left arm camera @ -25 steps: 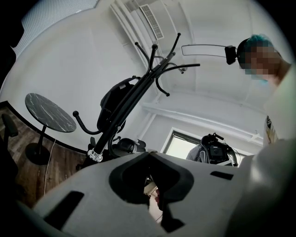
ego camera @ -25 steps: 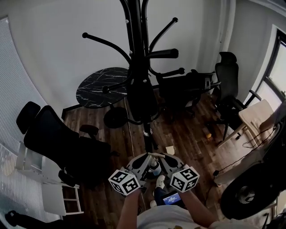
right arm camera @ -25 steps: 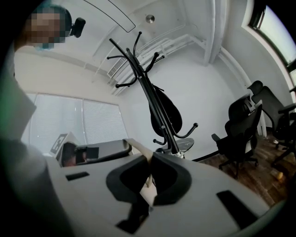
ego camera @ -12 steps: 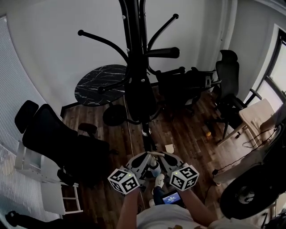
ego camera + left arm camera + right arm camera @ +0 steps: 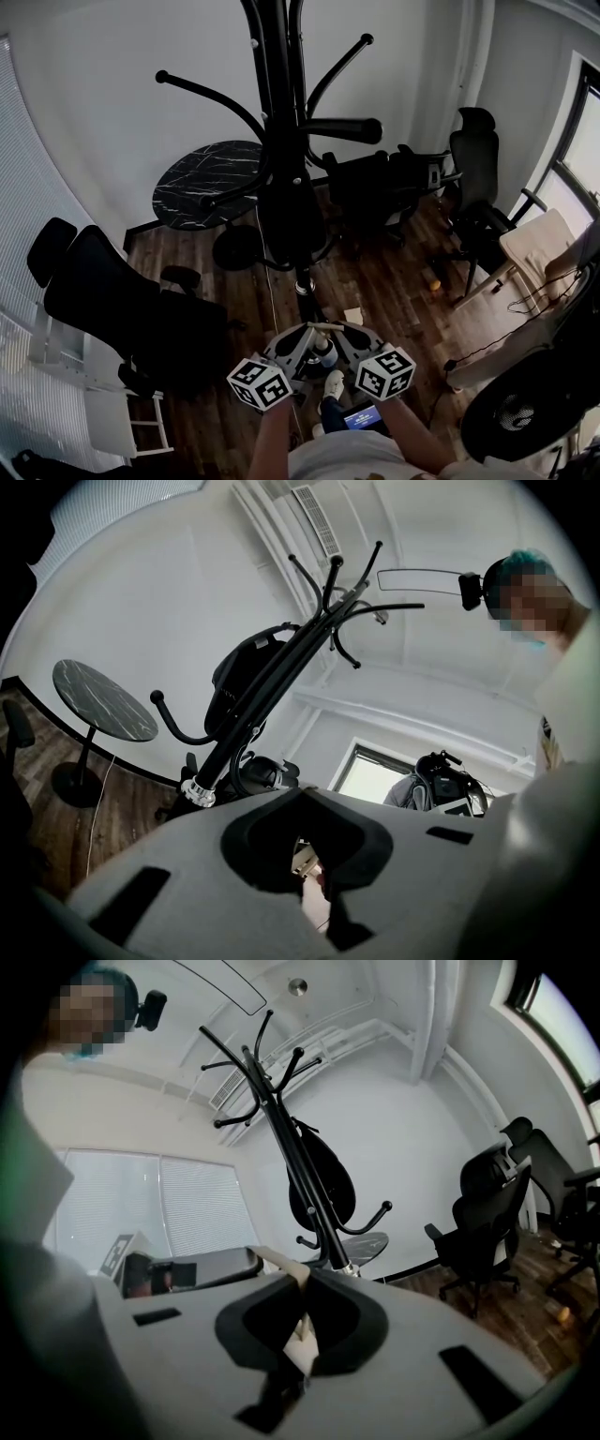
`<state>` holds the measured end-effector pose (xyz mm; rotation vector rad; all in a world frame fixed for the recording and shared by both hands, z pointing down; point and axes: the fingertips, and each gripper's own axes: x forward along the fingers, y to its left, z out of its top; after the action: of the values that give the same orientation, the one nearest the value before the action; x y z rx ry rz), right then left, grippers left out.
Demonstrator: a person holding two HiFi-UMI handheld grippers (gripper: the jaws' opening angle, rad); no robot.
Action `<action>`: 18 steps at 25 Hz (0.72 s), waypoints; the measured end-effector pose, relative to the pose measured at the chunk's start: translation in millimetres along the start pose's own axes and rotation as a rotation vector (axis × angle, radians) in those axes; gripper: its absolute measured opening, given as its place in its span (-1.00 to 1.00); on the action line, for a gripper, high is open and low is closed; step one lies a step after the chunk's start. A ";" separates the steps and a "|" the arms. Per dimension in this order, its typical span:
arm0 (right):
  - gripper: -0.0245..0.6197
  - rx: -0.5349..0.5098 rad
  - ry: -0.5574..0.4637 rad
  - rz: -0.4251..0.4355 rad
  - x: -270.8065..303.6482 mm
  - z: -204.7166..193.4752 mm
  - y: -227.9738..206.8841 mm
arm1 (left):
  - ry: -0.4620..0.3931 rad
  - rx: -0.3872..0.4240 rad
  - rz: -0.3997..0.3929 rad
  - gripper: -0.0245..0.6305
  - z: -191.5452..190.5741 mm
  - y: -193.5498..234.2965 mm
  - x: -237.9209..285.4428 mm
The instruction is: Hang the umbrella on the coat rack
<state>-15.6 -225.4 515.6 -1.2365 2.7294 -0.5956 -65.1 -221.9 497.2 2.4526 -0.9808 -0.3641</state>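
The black coat rack (image 5: pixel 281 56) stands straight ahead with curved hooks (image 5: pixel 347 128) spreading from its pole. A folded black umbrella (image 5: pixel 292 211) stands upright against the pole, its shaft running down to a pale handle (image 5: pixel 328 326). My left gripper (image 5: pixel 305 336) and right gripper (image 5: pixel 345 336) meet on that handle, both shut. In the left gripper view the umbrella (image 5: pixel 239 682) rises along the rack (image 5: pixel 330 578) above the left gripper (image 5: pixel 309 794). In the right gripper view the right gripper (image 5: pixel 305 1283) pinches the pale handle (image 5: pixel 302 1335), with the umbrella (image 5: pixel 323 1180) beyond.
A round dark marble table (image 5: pixel 202 183) stands behind the rack at the left. Black office chairs sit at the left (image 5: pixel 122 309), behind the rack (image 5: pixel 375 187) and at the right (image 5: pixel 473 159). A beige chair (image 5: pixel 539 248) and a fan (image 5: pixel 516 412) fill the right side.
Both grippers stay together on the handle. The rack and umbrella sit slightly lower and further left in the head view; the umbrella stays against the pole.
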 end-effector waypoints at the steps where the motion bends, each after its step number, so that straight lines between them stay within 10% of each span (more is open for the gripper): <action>1: -0.89 0.002 0.003 0.001 1.6 -0.5 -1.0 | -0.002 -0.004 0.003 -0.86 -0.6 1.9 0.4; 18: -0.89 0.034 0.050 0.008 20.3 -5.9 -16.2 | 0.012 -0.025 0.030 -0.86 -5.4 21.0 9.3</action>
<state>-19.1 -248.2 528.8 -1.2184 2.7516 -0.6778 -68.4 -240.0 511.9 2.4118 -1.0012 -0.3486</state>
